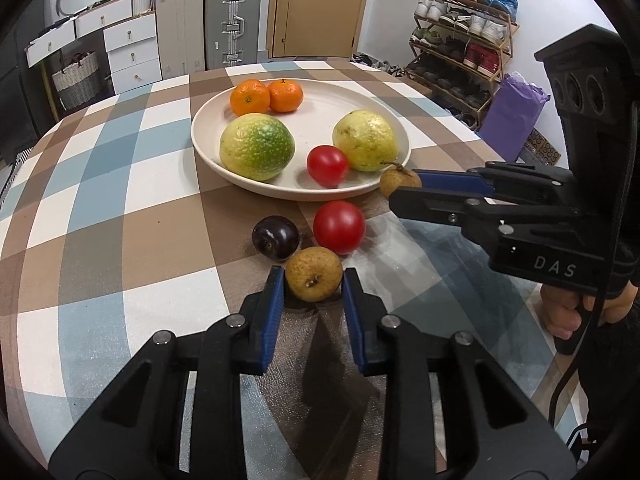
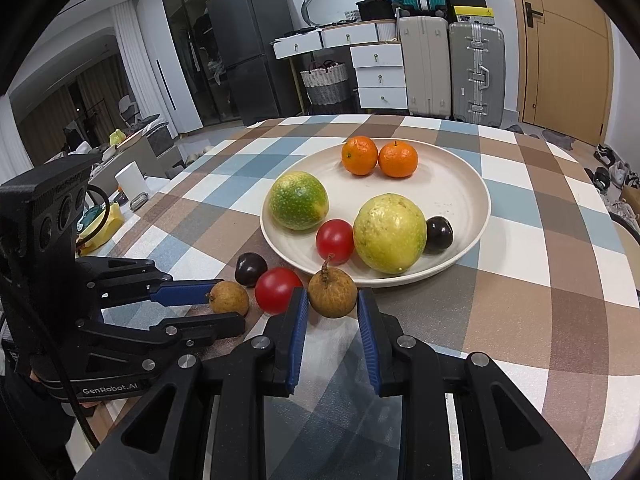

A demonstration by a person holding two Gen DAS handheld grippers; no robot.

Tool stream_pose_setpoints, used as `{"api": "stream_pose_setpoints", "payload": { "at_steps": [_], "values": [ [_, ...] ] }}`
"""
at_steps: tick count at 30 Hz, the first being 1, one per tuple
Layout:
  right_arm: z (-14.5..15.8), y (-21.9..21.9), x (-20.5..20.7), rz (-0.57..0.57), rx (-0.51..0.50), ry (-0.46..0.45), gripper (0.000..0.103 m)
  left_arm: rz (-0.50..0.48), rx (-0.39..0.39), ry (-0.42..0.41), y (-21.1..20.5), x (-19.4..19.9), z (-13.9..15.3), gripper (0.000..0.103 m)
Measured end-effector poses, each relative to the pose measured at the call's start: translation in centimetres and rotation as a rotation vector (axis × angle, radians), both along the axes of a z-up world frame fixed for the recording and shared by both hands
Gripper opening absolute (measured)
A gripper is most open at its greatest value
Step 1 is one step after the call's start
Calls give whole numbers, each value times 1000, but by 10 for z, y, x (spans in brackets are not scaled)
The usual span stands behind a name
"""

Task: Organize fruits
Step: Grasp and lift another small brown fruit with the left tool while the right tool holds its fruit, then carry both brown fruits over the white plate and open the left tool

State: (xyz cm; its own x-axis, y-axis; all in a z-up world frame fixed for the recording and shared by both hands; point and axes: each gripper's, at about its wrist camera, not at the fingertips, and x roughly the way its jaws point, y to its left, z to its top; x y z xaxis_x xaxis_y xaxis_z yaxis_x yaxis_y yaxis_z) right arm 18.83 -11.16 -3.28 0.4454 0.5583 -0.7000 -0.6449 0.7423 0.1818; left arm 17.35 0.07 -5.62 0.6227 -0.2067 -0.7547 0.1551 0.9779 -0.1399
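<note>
A cream plate [image 1: 304,194] [image 2: 476,184] holds two oranges [image 1: 266,96] [image 2: 378,156], two green-yellow fruits [image 1: 256,146] [image 2: 390,232], a red tomato [image 1: 327,165] [image 2: 335,240] and a dark plum [image 2: 439,234]. On the cloth in front lie a second tomato [image 1: 339,226] [image 2: 277,289] and plum [image 1: 276,237] [image 2: 250,268]. My left gripper [image 1: 314,280] [image 2: 222,300] has its blue pads around a brown longan [image 1: 314,274] [image 2: 229,298]. My right gripper [image 2: 332,300] [image 1: 402,184] has its pads around another longan [image 2: 332,294] [image 1: 396,180] beside the plate's near rim.
The round table has a checked cloth [image 1: 140,200]. Behind it stand suitcases [image 1: 232,20], white drawers [image 1: 132,48], a shoe rack [image 1: 464,40] and a door. A fridge [image 2: 248,48] stands at the far left.
</note>
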Motion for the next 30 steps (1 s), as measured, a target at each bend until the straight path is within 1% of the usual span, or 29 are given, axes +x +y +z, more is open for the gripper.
{"api": "stream_pose_setpoints", "payload": {
  "at_steps": [8, 21, 30],
  "values": [
    [0, 0, 0, 0, 2, -1, 26, -5, -6, -40, 0, -4, 6, 26],
    [2, -1, 1, -3, 5, -3, 26, 15, -3, -58, 3, -5, 9, 26],
    [8, -3, -4, -9, 28, -40, 26, 49, -4, -99, 9, -7, 16, 26]
  ]
}}
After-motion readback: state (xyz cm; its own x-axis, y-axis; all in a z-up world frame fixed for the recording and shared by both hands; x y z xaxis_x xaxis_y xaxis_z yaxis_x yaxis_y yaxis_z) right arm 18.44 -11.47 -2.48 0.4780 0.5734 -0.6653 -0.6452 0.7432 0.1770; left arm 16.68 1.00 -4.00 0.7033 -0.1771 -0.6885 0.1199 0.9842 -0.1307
